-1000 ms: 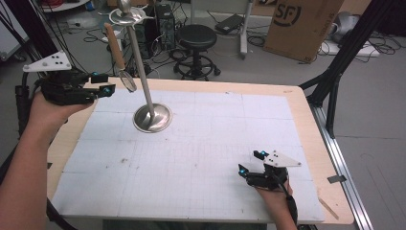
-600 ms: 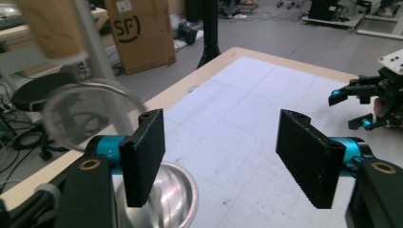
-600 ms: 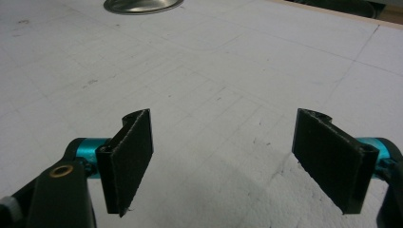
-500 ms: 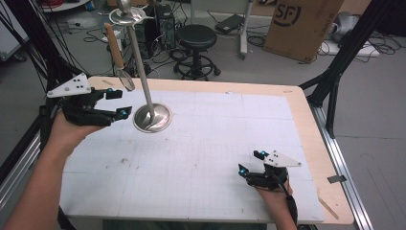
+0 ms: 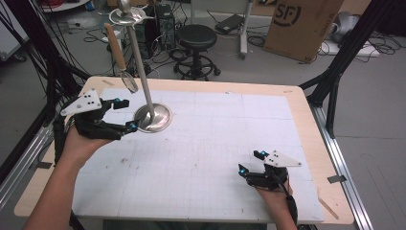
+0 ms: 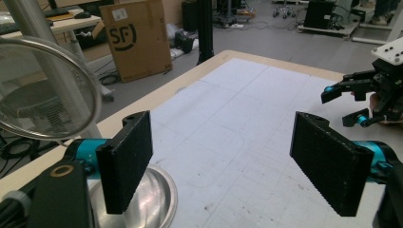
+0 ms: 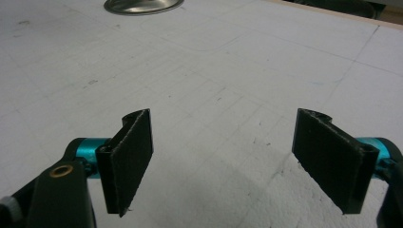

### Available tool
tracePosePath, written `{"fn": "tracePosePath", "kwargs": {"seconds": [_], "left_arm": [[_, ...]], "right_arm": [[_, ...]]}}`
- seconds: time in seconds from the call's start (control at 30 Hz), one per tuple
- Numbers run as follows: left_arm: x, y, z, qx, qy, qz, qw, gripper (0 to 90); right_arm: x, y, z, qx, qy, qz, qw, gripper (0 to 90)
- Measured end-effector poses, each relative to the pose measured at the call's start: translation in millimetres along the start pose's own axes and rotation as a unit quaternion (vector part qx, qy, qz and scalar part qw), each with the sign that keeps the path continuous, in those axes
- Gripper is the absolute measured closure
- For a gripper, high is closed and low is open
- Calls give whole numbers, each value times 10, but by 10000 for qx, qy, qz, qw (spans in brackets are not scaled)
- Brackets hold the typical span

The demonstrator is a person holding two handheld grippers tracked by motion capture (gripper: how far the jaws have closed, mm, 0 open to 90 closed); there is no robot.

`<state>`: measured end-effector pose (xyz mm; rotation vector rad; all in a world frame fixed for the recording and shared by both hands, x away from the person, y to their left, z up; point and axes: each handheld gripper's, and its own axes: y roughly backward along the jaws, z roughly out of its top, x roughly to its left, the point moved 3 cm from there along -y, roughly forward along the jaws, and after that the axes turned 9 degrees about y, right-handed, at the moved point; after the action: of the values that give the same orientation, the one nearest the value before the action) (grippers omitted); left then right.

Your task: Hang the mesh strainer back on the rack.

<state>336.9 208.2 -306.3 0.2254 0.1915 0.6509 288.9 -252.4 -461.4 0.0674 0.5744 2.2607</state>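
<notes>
- Well, nearest to the person, at about 5 o'clock on the worktop (image 5: 215, 143), the right hand-held gripper (image 5: 250, 161) rests low. Its jaws stand wide apart with nothing between them.
- At about 9 o'clock, the left hand-held gripper (image 5: 127, 114) sits just beside the round foot of the metal stand (image 5: 153, 117). Its jaws have just been opening, and there is nothing between them.
- The stand is at about 10 o'clock on the worktop. Its thin pole leans up toward a ring at the top.
- The little strainer (image 5: 129, 81) with a wooden handle seems to hang from that ring, with its net end down, near the pole and up off the worktop. In the left gripper view the net (image 6: 43, 90) is just above the left jaw and does not touch it.
- So the job looks about done: the strainer hangs by itself and nobody holds it. All that looks left is moving the left hand away without bumping the stand.
- Far behind are a black stool (image 5: 196, 36) and a cardboard box (image 5: 301, 21) on the floor.
</notes>
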Motion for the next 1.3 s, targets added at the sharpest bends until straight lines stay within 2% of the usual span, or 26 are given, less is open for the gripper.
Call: {"fn": "tracePosePath", "kwargs": {"seconds": [0.33, 0.57, 0.73, 1.0, 1.1, 1.3], "left_arm": [[-65, -27, -195, -92, 16, 93, 9999, 212], [-136, -73, -326, -137, -24, 268, 9995, 199], [-181, -99, -429, -84, -51, 347, 9993, 192], [-200, -94, -632, -67, 112, 328, 9994, 189], [-204, -117, -696, 27, 122, 356, 9993, 187], [-224, -135, -752, 43, 119, 306, 9995, 186]], "right_arm": [[2, 2, 0, -1, -6, -13, 10000, 207], [-7, 8, -1, -14, -95, 7, 10000, 204], [-11, 11, -3, -25, -123, 2, 9999, 203], [-16, 10, -3, -34, -115, 12, 9999, 202], [-10, 11, -2, -24, -111, 2, 9999, 202], [-16, 7, -3, -23, -106, 11, 9999, 202]]}}
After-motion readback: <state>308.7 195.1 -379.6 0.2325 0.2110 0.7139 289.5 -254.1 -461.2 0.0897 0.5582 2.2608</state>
